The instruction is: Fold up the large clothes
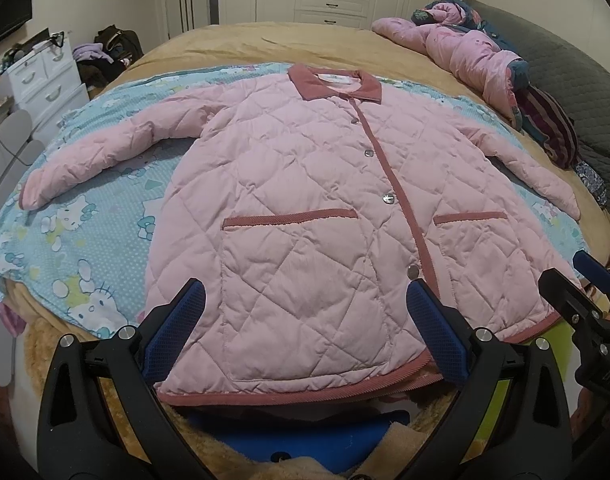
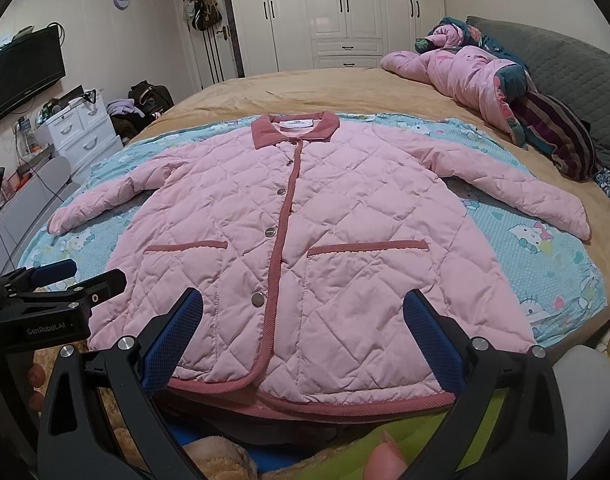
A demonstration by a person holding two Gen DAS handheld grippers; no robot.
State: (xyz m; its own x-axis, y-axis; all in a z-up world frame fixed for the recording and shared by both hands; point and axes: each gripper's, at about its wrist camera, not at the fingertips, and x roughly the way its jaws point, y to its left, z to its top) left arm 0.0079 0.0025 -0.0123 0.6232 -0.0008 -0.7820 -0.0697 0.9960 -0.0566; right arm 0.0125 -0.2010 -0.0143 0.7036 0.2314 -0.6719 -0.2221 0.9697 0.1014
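A pink quilted jacket (image 1: 305, 208) lies flat and face up on a blue cartoon-print sheet (image 1: 93, 216), buttoned, collar far, both sleeves spread out. It also shows in the right wrist view (image 2: 305, 240). My left gripper (image 1: 305, 308) is open, hovering over the hem's left half near the left pocket. My right gripper (image 2: 303, 312) is open, over the hem's right half near the right pocket. Neither holds the jacket. The right gripper shows at the edge of the left wrist view (image 1: 585, 280); the left gripper shows in the right wrist view (image 2: 69, 276).
The sheet (image 2: 545, 264) lies on a tan bed cover (image 2: 325, 88). A pile of pink and dark clothes (image 2: 485, 76) sits at the far right near a grey headboard (image 2: 565, 60). White drawers (image 1: 45, 76) and a wall TV (image 2: 21, 76) stand left; wardrobes (image 2: 345, 12) behind.
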